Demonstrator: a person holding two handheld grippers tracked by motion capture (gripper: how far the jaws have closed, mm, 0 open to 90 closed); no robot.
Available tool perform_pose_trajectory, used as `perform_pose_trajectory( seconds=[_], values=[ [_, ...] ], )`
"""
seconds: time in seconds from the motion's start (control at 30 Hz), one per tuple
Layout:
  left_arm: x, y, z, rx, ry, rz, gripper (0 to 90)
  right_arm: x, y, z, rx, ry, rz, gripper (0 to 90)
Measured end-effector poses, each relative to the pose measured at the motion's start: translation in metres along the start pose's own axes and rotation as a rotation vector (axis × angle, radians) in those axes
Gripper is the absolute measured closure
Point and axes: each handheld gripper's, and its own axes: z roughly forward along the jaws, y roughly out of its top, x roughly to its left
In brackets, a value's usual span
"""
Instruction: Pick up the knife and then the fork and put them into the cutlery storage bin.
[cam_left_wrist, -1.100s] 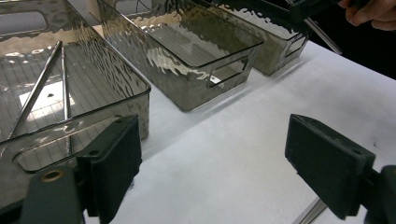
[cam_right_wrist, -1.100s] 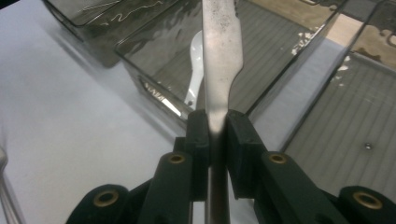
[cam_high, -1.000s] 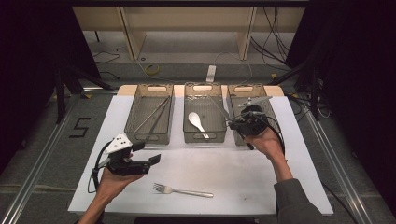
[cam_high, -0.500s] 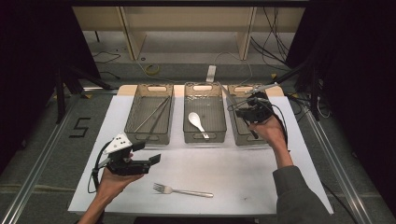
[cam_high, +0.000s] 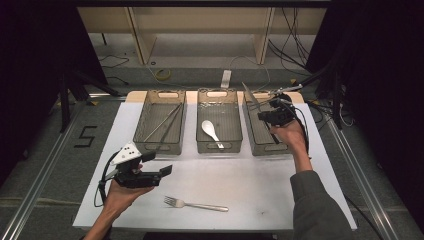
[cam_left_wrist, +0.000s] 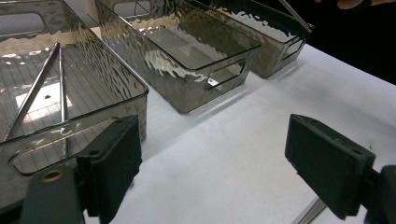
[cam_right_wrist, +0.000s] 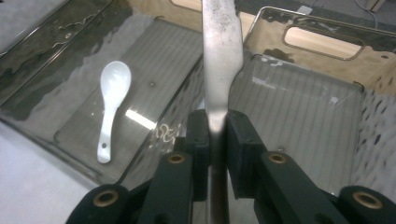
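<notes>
Above the right-hand bin (cam_high: 264, 131), right gripper (cam_right_wrist: 217, 126) clamped on a knife (cam_right_wrist: 220, 56), blade rising past its fingers, left gripper (cam_left_wrist: 229, 154) wide apart over the table (cam_high: 260, 180), fork (cam_high: 196, 204) nearby.

There are three see-through bins in a row at the far side of the table: a left bin (cam_high: 161, 122), a middle bin (cam_high: 219, 121) and a right bin (cam_high: 265, 131). There are two thin metal sticks (cam_high: 165, 121), both in the left bin. There is one white spoon (cam_high: 211, 131), in the middle bin. There is one knife (cam_right_wrist: 221, 56), over the right bin. There is one fork (cam_high: 195, 204), on the near part of the table. There are two grippers, a left gripper (cam_high: 150, 171) and a right gripper (cam_high: 264, 114).
</notes>
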Motion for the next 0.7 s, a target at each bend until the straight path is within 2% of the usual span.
perform_pose_trajectory(
  seconds=[0.4,0.7],
  values=[
    [0.0,0.0,0.0,-0.001,-0.001,0.001,18.1,-0.011,0.003,0.014,0.009,-0.049,0.057,80.8],
    [0.0,0.0,0.0,0.003,-0.002,0.004,18.1,-0.012,0.005,0.019,0.004,-0.06,0.08,80.8]
  ],
)
